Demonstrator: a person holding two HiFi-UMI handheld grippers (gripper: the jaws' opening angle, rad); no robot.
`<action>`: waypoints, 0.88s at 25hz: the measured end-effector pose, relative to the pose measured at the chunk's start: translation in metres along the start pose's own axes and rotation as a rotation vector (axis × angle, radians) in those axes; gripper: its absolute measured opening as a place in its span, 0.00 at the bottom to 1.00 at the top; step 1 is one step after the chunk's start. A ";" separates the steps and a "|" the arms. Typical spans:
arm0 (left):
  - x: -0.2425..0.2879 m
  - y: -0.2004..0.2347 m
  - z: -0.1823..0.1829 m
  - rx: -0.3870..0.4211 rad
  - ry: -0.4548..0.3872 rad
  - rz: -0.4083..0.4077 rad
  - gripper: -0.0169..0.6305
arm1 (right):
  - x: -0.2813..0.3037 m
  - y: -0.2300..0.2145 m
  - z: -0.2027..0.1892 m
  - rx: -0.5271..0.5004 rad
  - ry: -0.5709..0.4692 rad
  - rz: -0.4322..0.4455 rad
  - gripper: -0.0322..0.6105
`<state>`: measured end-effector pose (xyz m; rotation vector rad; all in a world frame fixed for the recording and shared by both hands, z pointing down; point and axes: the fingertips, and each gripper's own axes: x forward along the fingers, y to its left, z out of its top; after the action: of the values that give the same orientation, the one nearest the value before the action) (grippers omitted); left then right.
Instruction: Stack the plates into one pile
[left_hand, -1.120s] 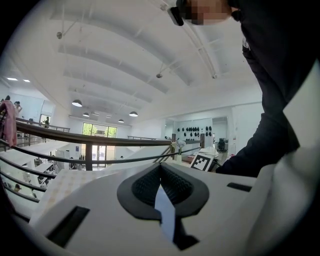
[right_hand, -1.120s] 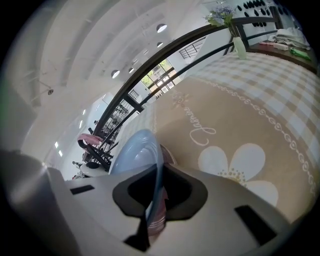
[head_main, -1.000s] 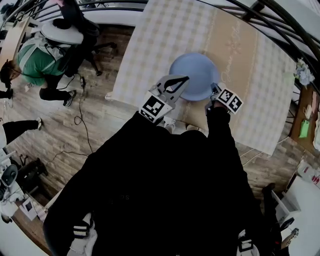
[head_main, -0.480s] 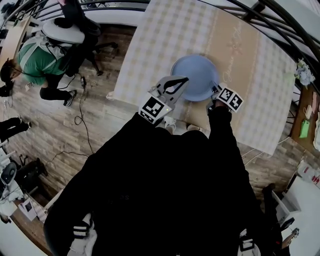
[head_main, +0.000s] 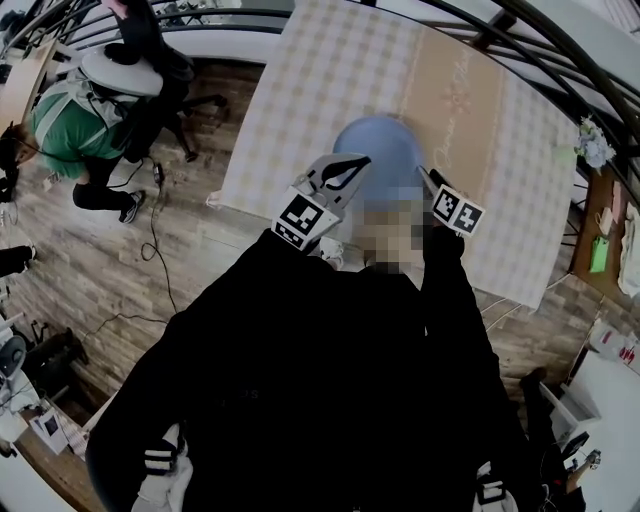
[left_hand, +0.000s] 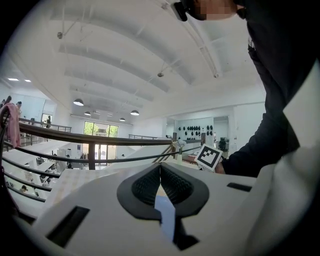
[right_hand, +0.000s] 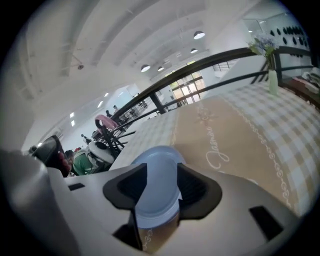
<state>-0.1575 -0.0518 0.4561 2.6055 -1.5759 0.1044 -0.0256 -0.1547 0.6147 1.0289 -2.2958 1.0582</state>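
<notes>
1. My left tongs (left_hand: 161, 167): pressed together, nothing pinched, held by the left rim of the plate (head_main: 385, 150).
2. My right tongs (right_hand: 159, 175): opening, pads off the plate, whose blue rim shows in the gap.
3. Plate: flat on the worktop (head_main: 330, 80), near its front edge.
4. Worktop: checked cloth, tan runner.
5. Beyond: railing (right_hand: 215, 60); person in green (head_main: 70, 125) on the wooden floor (head_main: 120, 260).
</notes>
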 end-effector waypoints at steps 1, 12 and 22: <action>-0.001 -0.001 0.003 0.000 -0.003 -0.002 0.06 | -0.005 0.009 0.005 -0.040 -0.019 0.028 0.35; -0.011 -0.017 0.041 0.025 -0.046 -0.051 0.06 | -0.089 0.125 0.042 -0.318 -0.233 0.327 0.20; -0.017 -0.040 0.079 0.021 -0.084 -0.120 0.06 | -0.157 0.175 0.065 -0.545 -0.398 0.353 0.06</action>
<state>-0.1293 -0.0281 0.3744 2.7468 -1.4461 0.0024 -0.0616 -0.0572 0.3940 0.6640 -2.9269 0.2925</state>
